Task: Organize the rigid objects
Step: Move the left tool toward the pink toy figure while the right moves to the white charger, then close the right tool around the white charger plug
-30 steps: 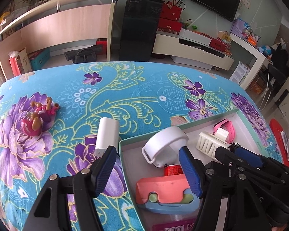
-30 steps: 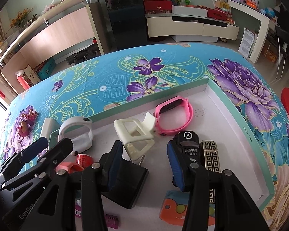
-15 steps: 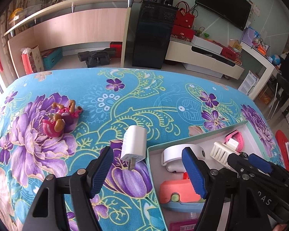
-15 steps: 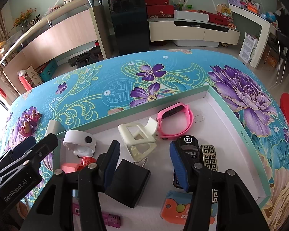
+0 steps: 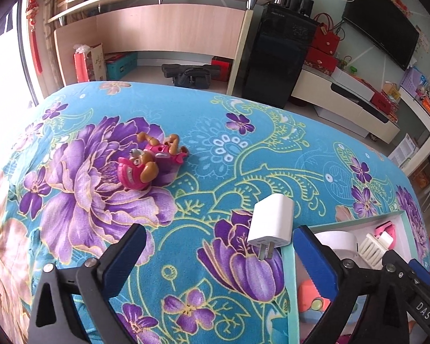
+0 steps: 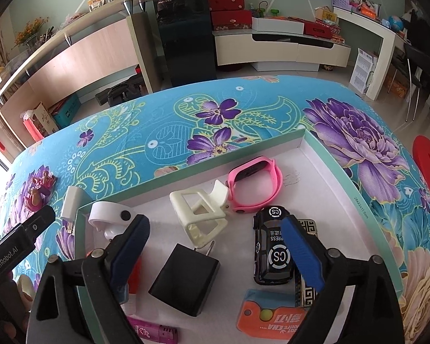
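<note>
The left gripper [image 5: 215, 255] hangs over the blue flowered cloth [image 5: 215, 154]. Its jaws have just been opening and now stand wide apart. Nothing is held in them. The white plug [image 5: 271, 222] lies on the cloth between the jaws, close to the right one, and just beside the outside wall of the box [image 5: 289, 272]. Its two metal prongs point toward the camera. A pink toy dog [image 5: 150, 164] lies farther off on a big purple flower, well apart from the plug.

The right gripper [image 6: 215, 246] hangs over the inside of the box [image 6: 344, 177]. Its jaws have just been opening too, and they are wide apart with nothing held. The black plug [image 6: 185, 282] lies on the white floor of the box between the jaws, not touched by them. Near it lie a cream clip [image 6: 199, 215], a pink watch band [image 6: 255, 185], a black toy car [image 6: 272, 249], a white round thing [image 6: 109, 218] and an orange card [image 6: 272, 318].
</note>
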Tool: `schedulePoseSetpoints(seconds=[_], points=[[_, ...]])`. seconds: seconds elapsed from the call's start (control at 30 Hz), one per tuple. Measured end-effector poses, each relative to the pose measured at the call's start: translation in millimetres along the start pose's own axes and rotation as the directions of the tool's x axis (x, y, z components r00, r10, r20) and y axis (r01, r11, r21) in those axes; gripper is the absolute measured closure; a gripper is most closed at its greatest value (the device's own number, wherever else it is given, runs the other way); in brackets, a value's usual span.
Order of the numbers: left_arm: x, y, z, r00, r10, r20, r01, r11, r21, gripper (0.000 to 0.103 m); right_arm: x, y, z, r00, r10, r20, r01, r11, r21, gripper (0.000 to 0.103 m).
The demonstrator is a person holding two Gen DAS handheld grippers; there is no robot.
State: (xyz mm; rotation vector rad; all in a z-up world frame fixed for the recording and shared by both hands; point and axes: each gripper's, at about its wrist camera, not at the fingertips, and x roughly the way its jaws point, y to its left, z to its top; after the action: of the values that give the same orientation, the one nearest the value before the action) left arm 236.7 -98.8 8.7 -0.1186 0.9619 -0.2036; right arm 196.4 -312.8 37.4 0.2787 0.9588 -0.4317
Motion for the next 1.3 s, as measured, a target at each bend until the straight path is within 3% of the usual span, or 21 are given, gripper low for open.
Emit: schedulePoseSetpoints(seconds=[0.4, 0.87, 1.13, 1.3], points=[[-0.8, 39.5, 2.3, 0.996, 0.09, -0.004, -0.089, 0.987, -0.131, 0.0, -4.7, 21.1, 0.0, 0.999, 0.016, 0.027, -0.015, 0.998, -0.057, 0.008], [-17.7, 82.4, 3.6, 0.983, 0.182, 0.03, -0.172, 0.961, -0.215, 0.0, -11.6, 86.4, -8.0, 0.992, 0.123, 0.036, -0.115, 0.977, -0.18, 0.008], [-26.2, 107.9, 2.5, 0.977, 0.211, 0.043, -0.192, 0.946, -0.262, 0.0, -14.5, 117.3, -13.4, 0.984, 0.172, 0.033, -0.16, 0.959, -0.233, 0.008], [-32.3, 119.7, 3.3, 0.978, 0.195, 0.073, -0.168, 0.944, -0.284, 0.0, -14.4, 132.1, -15.1, 0.979, 0.199, 0.032, -0.185, 0.951, -0.247, 0.008]])
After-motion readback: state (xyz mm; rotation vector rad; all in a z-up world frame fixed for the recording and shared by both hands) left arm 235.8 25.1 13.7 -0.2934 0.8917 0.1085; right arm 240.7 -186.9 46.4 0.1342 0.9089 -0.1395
